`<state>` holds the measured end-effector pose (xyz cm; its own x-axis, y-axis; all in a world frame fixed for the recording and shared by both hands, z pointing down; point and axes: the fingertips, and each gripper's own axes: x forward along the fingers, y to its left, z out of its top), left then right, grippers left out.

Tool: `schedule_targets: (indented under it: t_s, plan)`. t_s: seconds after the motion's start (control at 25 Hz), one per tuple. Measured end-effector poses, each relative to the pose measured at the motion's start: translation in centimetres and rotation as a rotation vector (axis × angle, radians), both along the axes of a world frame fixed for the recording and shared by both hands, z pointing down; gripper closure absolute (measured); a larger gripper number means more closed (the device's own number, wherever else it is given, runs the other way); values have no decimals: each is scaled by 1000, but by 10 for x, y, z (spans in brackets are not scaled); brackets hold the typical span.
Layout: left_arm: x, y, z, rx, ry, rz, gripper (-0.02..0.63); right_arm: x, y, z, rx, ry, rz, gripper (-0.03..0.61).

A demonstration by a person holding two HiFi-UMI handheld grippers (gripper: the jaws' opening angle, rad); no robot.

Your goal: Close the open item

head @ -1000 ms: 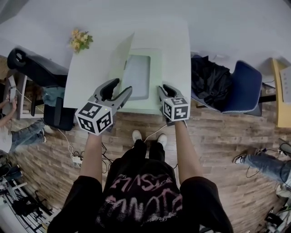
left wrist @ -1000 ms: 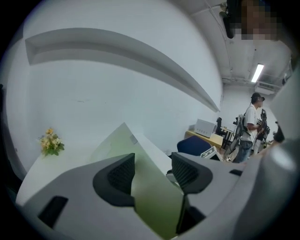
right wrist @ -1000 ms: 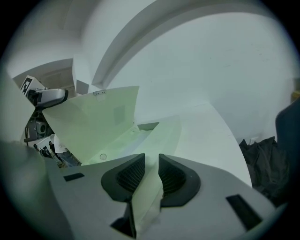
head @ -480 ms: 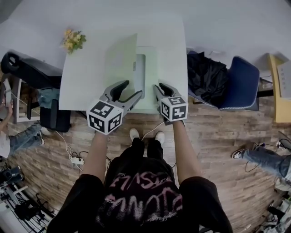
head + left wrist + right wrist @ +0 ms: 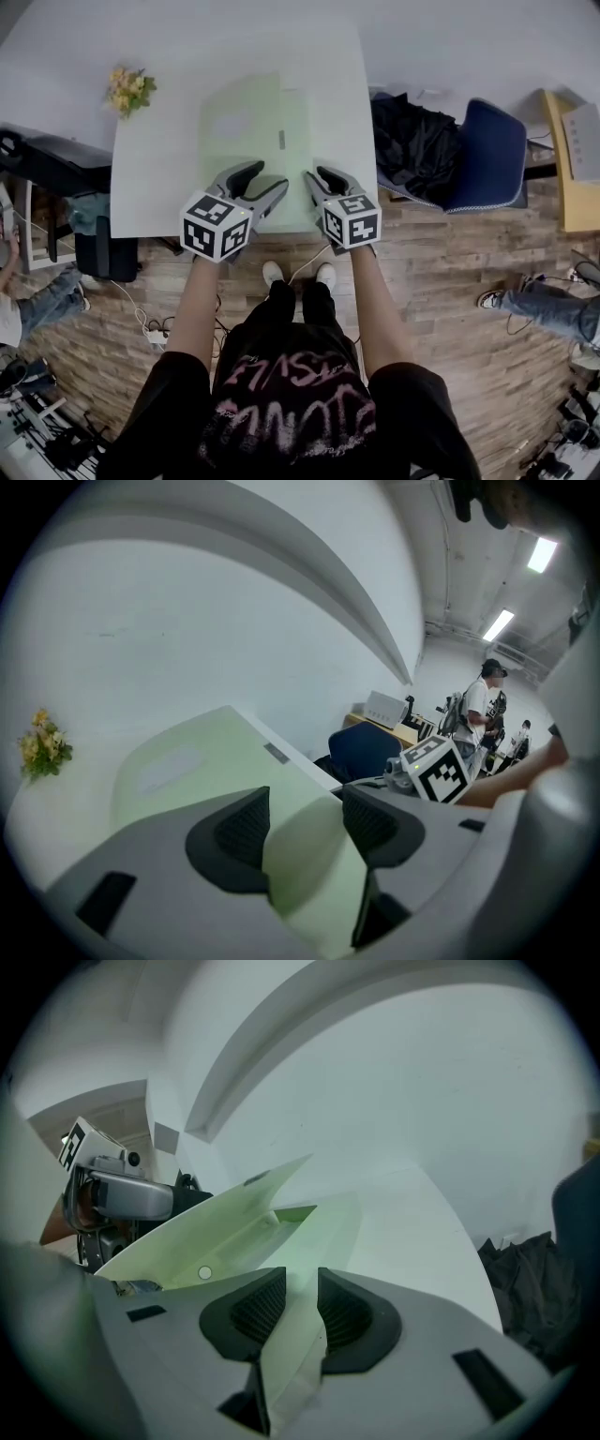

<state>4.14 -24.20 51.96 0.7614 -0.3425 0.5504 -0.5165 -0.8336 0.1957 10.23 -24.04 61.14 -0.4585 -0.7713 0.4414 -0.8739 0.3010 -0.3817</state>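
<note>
The pale green flat plastic case [image 5: 246, 127] lies in the middle of the white tabletop [image 5: 159, 173], towards its near edge. Its lid [image 5: 211, 1218] is hinged along the left side and leans low over the base without lying flat. From the right a wedge-shaped gap shows beneath it. A small grey tab [image 5: 281, 139] sits on the lid's free edge.

The left hand-held gripper [image 5: 270, 176] hangs over the near end of the lid. Its jaws are spread wide and have just eased in a little. The lid's rounded near corner shows between them, with neither pad pressing on it.

The right hand-held gripper [image 5: 317, 178] is at the case's near right edge. Its jaws have just been opening and stand slightly apart, released, with the thin green edge of the base between them.

A small bunch of yellow flowers [image 5: 129, 89] stands at the far left corner of the tabletop. To the right a blue chair [image 5: 492, 159] carries a black garment [image 5: 412, 141].
</note>
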Motion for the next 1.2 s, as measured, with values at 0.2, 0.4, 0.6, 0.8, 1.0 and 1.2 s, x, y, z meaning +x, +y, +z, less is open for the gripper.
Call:
schedule_targets:
  t_s: [0.2, 0.4, 0.6, 0.8, 1.0, 1.2]
  plan:
    - [-2, -15, 17, -10, -36, 6, 396, 1, 2, 0, 10, -14, 4, 463]
    - [-3, -30, 30, -25, -58, 11, 418, 0, 3, -1, 13, -13, 1, 465]
    - [3, -32, 46, -44, -88, 49, 434, 14, 8, -4, 41, 35, 28, 514]
    - [9, -26, 63, -49, -135, 98, 440, 42, 16, -8, 56, 41, 111, 525]
    - [16, -23, 74, -57, -173, 121, 442, 58, 24, -13, 68, 58, 149, 526]
    - [19, -17, 76, -60, -199, 155, 439, 66, 32, -19, 77, 62, 171, 526]
